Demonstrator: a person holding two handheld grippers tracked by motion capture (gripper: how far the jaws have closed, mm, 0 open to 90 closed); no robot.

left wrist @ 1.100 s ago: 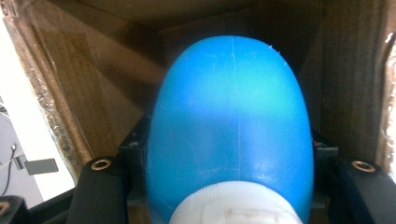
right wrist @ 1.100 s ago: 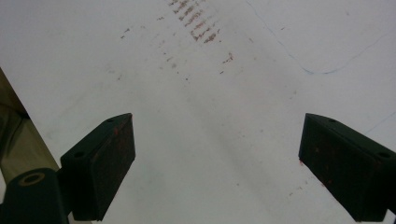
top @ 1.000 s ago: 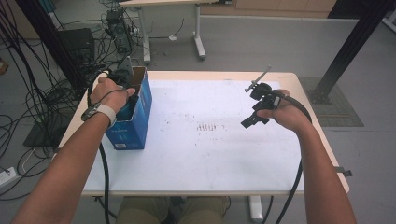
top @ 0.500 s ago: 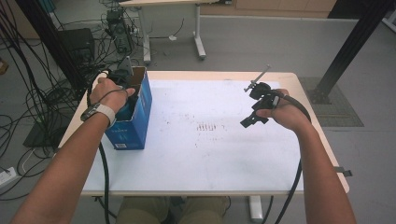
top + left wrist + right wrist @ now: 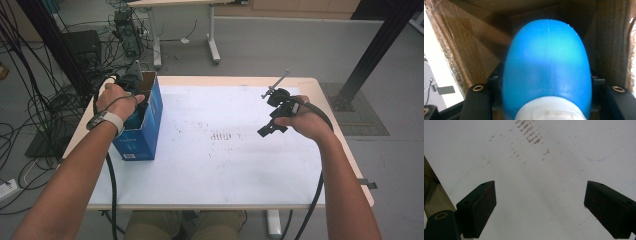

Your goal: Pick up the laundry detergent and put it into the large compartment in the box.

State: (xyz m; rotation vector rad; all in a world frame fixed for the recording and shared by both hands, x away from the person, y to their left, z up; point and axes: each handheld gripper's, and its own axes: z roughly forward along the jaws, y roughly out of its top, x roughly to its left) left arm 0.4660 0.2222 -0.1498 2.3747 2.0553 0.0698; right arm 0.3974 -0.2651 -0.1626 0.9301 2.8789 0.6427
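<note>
Left gripper (image 5: pixel 131 87), at the upper left of the high view, is sunk into the open top of the blue cardboard box (image 5: pixel 145 131) standing at the left edge of the table (image 5: pixel 320 85). Its own view looks down into the brown inside of the box, where a blue bottle (image 5: pixel 546 67) with a white ribbed cap at the bottom of the frame sits clamped between the two black jaws. The step in hand looks like either lowering the bottle into the box or drawing it out; the pictures alone do not settle which. Right gripper (image 5: pixel 272 120), at centre right of the high view, hangs over the bare white table top with jaws spread wide and nothing between them. Any next move calls for a straight vertical path, keeping the bottle off the cardboard walls.
</note>
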